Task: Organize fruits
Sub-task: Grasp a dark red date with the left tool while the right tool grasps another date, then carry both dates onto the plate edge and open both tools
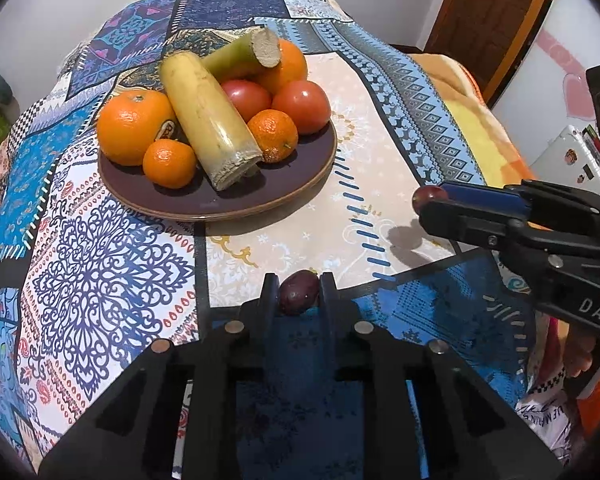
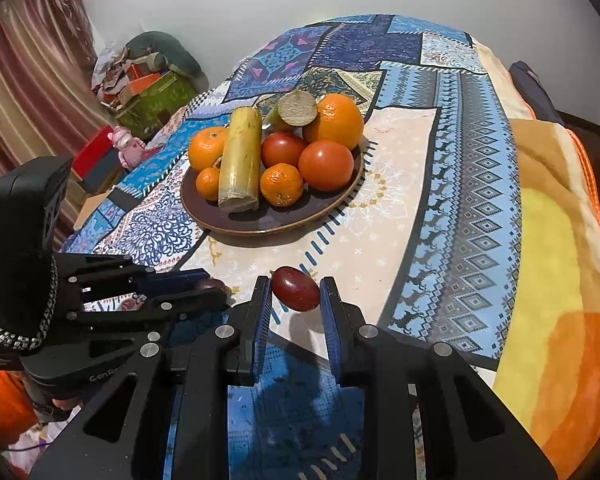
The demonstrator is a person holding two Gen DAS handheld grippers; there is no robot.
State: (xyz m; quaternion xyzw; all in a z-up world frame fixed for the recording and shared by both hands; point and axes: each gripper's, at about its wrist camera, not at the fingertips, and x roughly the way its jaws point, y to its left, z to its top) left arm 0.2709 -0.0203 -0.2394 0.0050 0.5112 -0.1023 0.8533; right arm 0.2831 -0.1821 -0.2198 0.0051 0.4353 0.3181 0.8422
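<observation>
Grapes pinched, one in each gripper, short of the plate [image 1: 236, 204].
Left gripper [image 1: 299, 292] and right gripper [image 2: 296, 294] each clamp a grape; next, carry both onto the plate's bare front.

Left gripper [image 1: 299, 280]: black angular frame, silver rivets. Right gripper [image 2: 296, 282]: same black build, blue finger pads [image 2: 262, 312]; white lettering at 3 o'clock of left wrist view.
</observation>
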